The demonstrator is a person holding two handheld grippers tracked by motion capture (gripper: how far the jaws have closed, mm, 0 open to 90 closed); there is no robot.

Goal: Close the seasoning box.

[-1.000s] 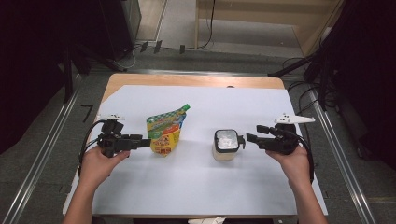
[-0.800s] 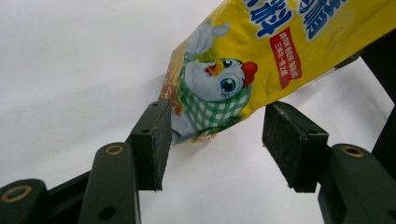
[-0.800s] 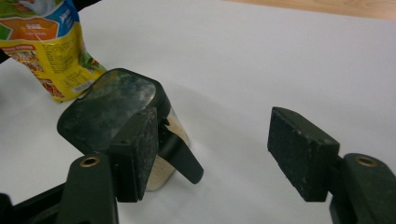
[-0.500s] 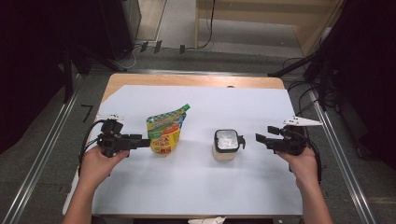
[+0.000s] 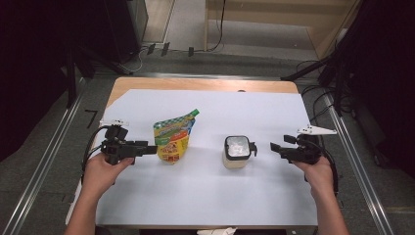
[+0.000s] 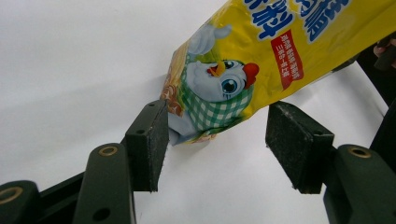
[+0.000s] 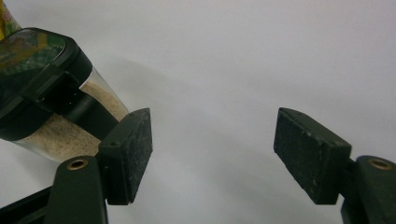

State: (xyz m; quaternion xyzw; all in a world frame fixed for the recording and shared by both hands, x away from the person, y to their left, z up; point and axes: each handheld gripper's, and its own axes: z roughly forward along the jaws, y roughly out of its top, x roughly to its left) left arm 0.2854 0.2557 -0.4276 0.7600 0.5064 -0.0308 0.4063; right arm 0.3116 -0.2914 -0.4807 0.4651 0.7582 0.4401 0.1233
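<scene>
So the right hand-held gripper (image 5: 275,147) had backed away from the jar (image 5: 236,152) since a second earlier, when its tips were right against the jar's side; now it sat well apart from it toward the right edge of the white surface (image 5: 205,196); its jaws had just been opening and stood wide with nothing between them. In the right gripper view the jar (image 7: 51,93) was off to the left, black lid on, pale sandy powder showing through the clear wall. The left hand-held gripper (image 5: 150,148) hadn't gone anywhere; its jaws had just been opening too; in the left gripper view the yellow pouch (image 6: 261,60) had its bottom corner poking between the pads (image 6: 152,140), one pad right at the corner, the other clear of it, so released, not squeezing. Pouch lay flat left of centre, jar upright to its right.
</scene>
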